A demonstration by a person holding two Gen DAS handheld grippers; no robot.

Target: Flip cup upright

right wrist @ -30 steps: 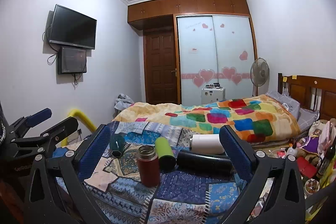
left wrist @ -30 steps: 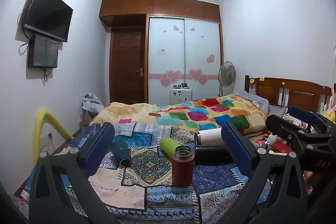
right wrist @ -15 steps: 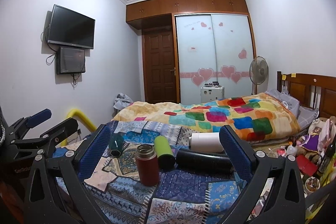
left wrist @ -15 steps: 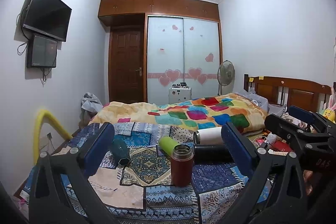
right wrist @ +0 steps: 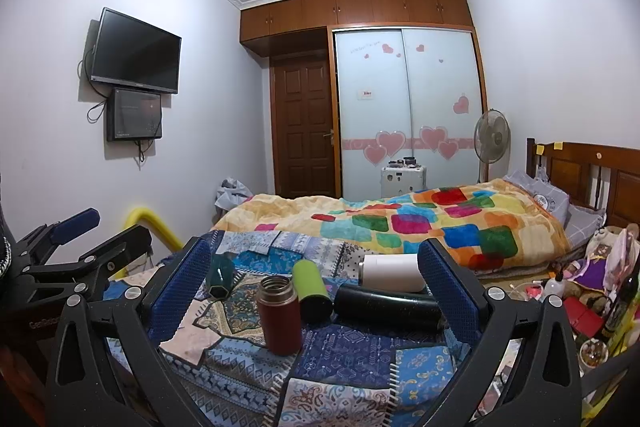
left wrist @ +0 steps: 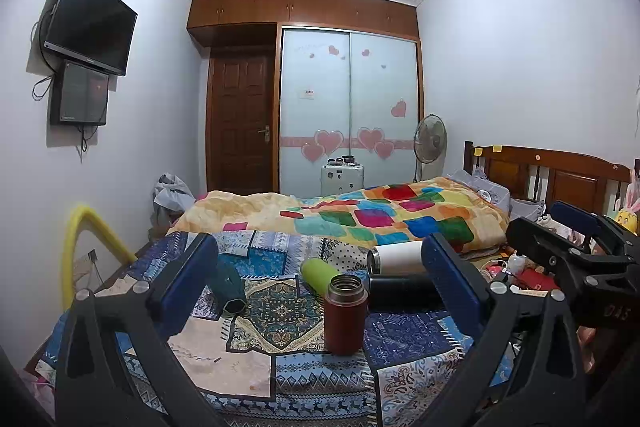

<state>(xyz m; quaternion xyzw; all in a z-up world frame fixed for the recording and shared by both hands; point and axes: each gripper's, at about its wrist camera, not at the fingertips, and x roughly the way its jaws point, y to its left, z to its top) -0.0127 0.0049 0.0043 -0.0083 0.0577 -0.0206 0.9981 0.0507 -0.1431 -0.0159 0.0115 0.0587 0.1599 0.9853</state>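
A dark red flask (left wrist: 345, 309) stands upright, mouth open, on the patchwork cloth (left wrist: 280, 311); it also shows in the right wrist view (right wrist: 279, 313). Behind it lie a green cup (left wrist: 318, 273) (right wrist: 310, 285), a black flask (left wrist: 400, 293) (right wrist: 384, 305), a white cup (left wrist: 396, 257) (right wrist: 392, 273) and a dark teal cup (left wrist: 230, 287) (right wrist: 220, 279), all on their sides. My left gripper (left wrist: 320, 287) is open and empty, short of the cups. My right gripper (right wrist: 314, 287) is open and empty too.
A bed with a colourful quilt (left wrist: 380, 215) lies behind the cloth. Clutter (right wrist: 592, 287) sits at the right by the wooden headboard (right wrist: 592, 171). A yellow foam tube (left wrist: 80, 239) stands at the left wall. The other gripper shows at each view's edge.
Both grippers have barely moved; the views shift slightly. The cups lie as before.
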